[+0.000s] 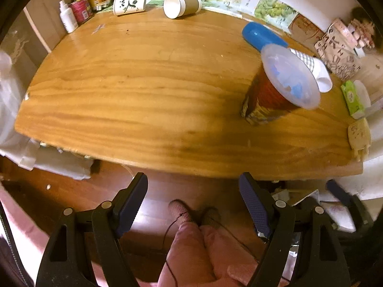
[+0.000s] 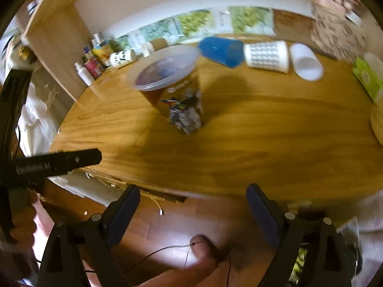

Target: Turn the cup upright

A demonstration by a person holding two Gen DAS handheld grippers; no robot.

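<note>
A tall printed cup with a clear plastic lid stands upright on the wooden table; it also shows in the right wrist view. Behind it lie cups on their sides: a blue one, a checked white one and a plain white one. A brown paper cup and a panda cup lie at the far edge. My left gripper and right gripper are open and empty, both back over the floor before the table's near edge.
Bottles and cans stand at the far left corner. A green tissue pack and patterned bags sit at the right. The left gripper's body shows at the left of the right wrist view. My legs and feet are below.
</note>
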